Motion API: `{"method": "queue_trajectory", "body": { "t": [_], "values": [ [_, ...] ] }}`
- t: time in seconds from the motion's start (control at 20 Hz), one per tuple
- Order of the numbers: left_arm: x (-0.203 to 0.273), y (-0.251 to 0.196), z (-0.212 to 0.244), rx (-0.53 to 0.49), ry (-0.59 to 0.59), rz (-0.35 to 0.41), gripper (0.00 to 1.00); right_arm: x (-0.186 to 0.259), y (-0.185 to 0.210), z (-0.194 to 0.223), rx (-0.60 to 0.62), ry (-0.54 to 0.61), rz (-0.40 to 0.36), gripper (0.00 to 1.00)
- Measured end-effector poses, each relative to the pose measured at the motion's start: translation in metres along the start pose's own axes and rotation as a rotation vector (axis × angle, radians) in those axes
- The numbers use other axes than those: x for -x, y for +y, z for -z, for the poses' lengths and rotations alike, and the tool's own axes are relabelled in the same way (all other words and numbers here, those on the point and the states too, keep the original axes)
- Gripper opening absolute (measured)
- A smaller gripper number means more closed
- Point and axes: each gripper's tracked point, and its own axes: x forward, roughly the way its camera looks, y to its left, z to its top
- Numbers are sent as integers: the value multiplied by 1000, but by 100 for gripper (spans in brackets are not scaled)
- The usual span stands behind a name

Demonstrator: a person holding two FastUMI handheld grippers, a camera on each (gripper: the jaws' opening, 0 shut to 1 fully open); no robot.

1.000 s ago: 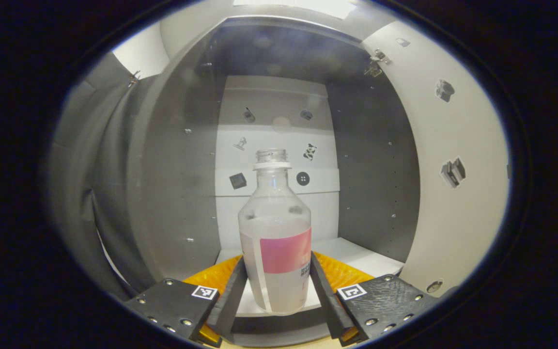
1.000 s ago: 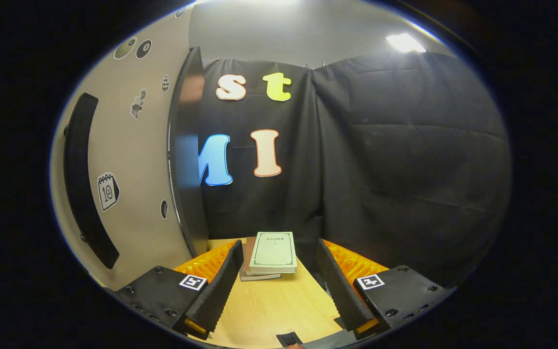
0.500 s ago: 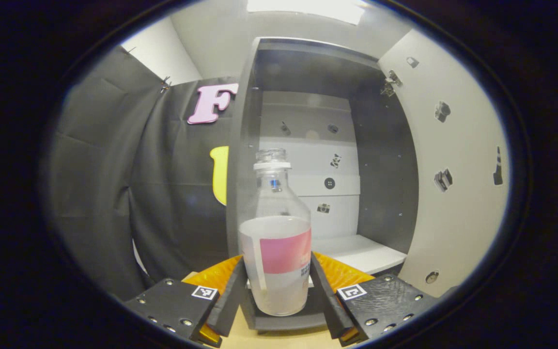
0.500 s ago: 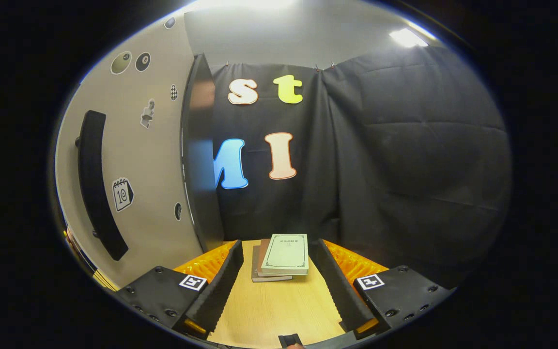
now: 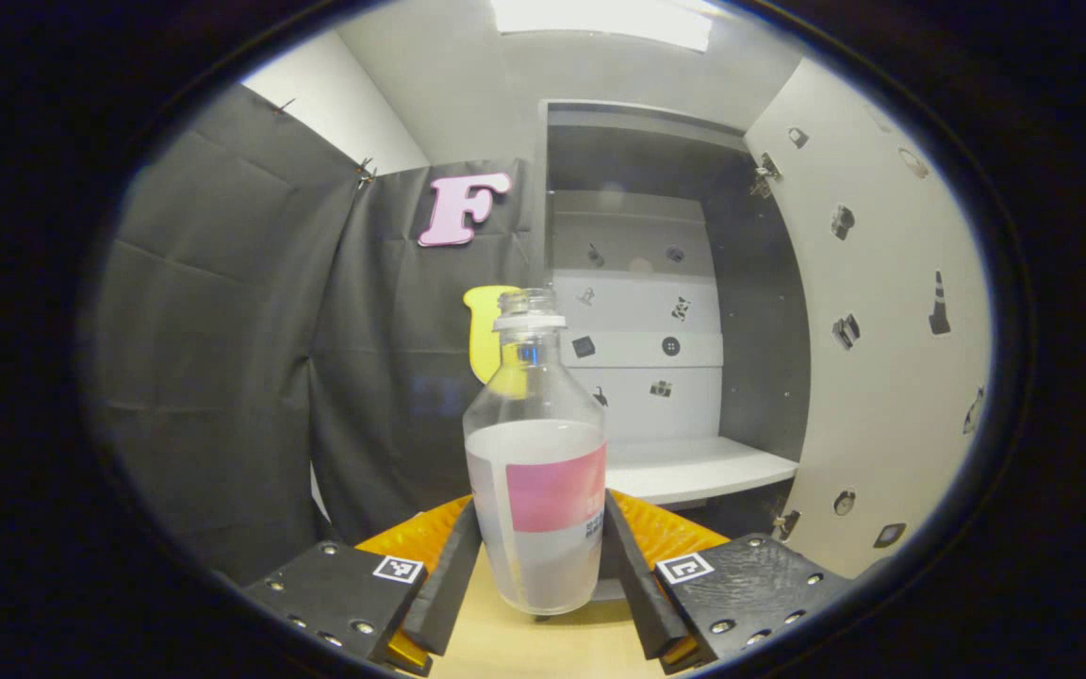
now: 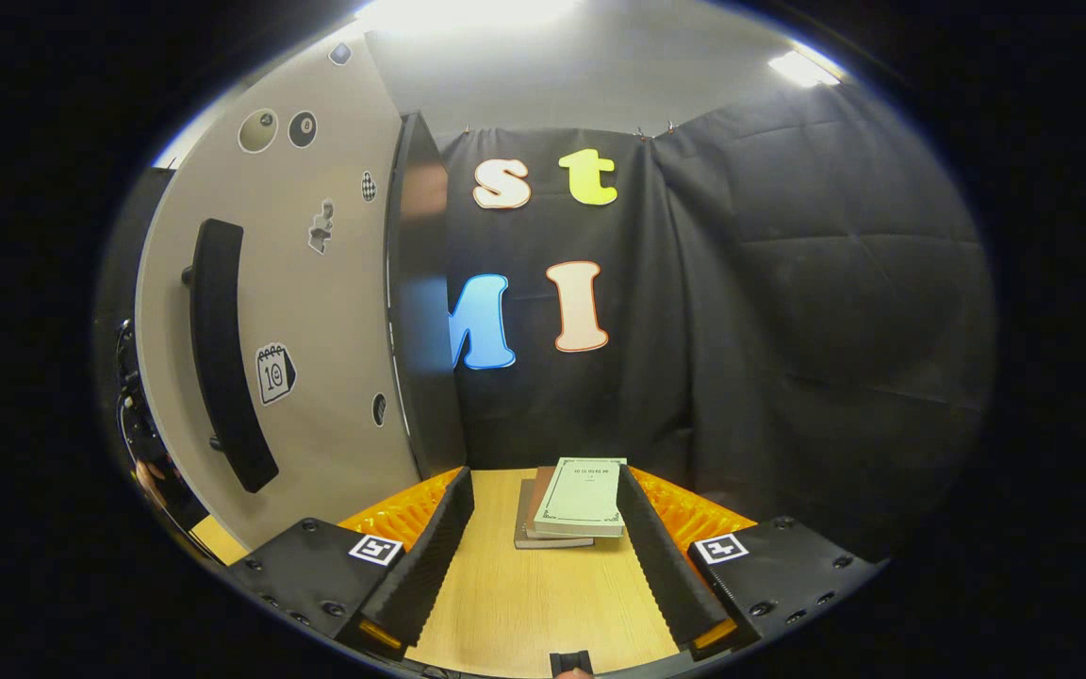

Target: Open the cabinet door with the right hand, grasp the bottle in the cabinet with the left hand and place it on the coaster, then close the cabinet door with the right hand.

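The left gripper point(image 5: 538, 566) is clamping its jaws on the bottle point(image 5: 535, 471) before the open cabinet point(image 5: 656, 311); the right gripper point(image 6: 543, 566) is hovering with jaws wide apart, empty, over the counter point(image 6: 524, 613).

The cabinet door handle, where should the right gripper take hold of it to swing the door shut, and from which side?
Grip the long dark bar handle around its middle, coming at the door's outer face head on. The bar runs vertically and seems to stand off the panel on mounts near its ends, so open fingers set level could likely straddle it. The right gripper is open and holds nothing.
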Motion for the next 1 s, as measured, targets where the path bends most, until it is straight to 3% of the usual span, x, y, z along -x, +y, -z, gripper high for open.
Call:
{"method": "queue_trajectory", "body": {
  "t": [0.15,0.3,0.35,0.4,0.45,0.5,0.55,1.0],
  "values": [
    [23,14,19,-5,8,-27,73,3,1,3,-27,-5,-21,96],
    [42,25,41,12,22,-47,74,7,-1,7,-23,-6,-24,92],
    [47,28,48,19,25,-55,74,8,-2,8,-19,-6,-22,96],
    [51,30,56,27,27,-60,75,9,-3,9,-14,-8,-20,92],
    [56,32,62,35,28,-64,73,9,-5,10,-13,-8,-17,96],
    [60,34,70,42,28,-69,73,9,-5,11,-14,-10,-15,92],
    [63,34,78,47,29,-70,73,8,-7,12,-16,-9,-13,96],
    [84,43,180,88,123,-113,73,-1,-10,30,29,29,2,96]
  ]
}}
